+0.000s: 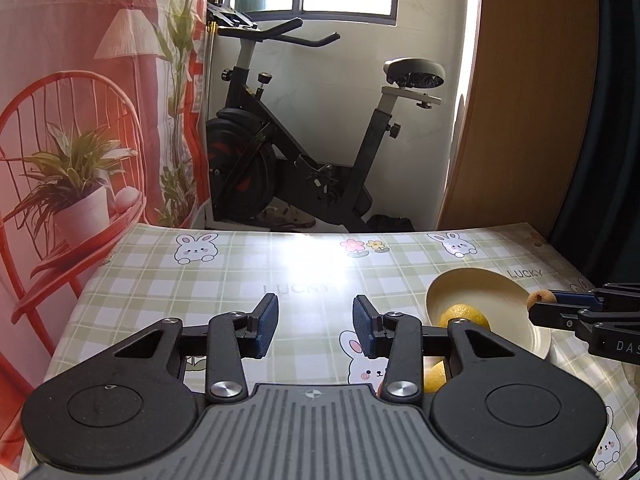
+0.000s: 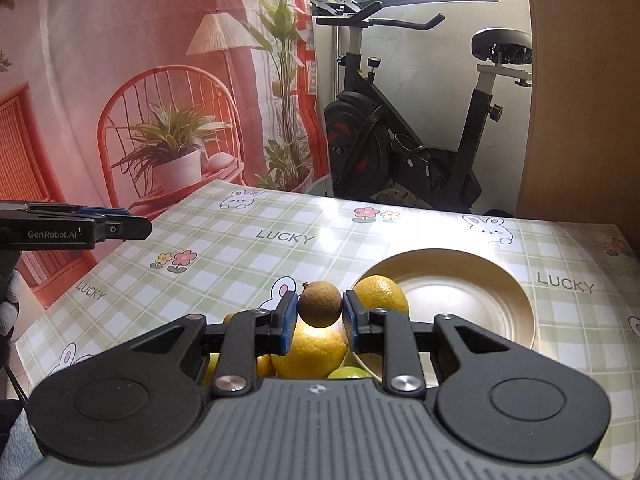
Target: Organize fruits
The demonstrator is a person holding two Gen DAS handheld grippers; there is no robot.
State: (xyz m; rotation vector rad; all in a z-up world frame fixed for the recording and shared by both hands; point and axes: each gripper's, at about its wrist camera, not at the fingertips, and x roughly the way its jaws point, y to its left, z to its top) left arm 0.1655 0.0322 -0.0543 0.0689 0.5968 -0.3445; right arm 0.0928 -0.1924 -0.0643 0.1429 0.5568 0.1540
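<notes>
My right gripper (image 2: 320, 314) is shut on a small round brown fruit (image 2: 319, 300), lifted above the checked tablecloth (image 2: 248, 264). Beneath it lie a large yellow lemon (image 2: 316, 354) and a green fruit (image 2: 349, 372). Another lemon (image 2: 380, 294) rests at the near left rim of a cream plate (image 2: 516, 292). In the left wrist view my left gripper (image 1: 315, 322) is open with nothing between its blue pads. To its right are the plate (image 1: 480, 276), a lemon (image 1: 464, 314) on it, and the right gripper (image 1: 546, 306) holding the brown fruit (image 1: 537, 298). The left gripper (image 2: 138, 227) also shows at the right wrist view's left edge.
A black exercise bike (image 1: 304, 152) stands behind the table's far edge under a window. A red printed backdrop (image 1: 80, 120) hangs at the left and a wooden panel (image 1: 528, 100) stands at the right. A gloved hand (image 2: 8, 312) shows at the left edge.
</notes>
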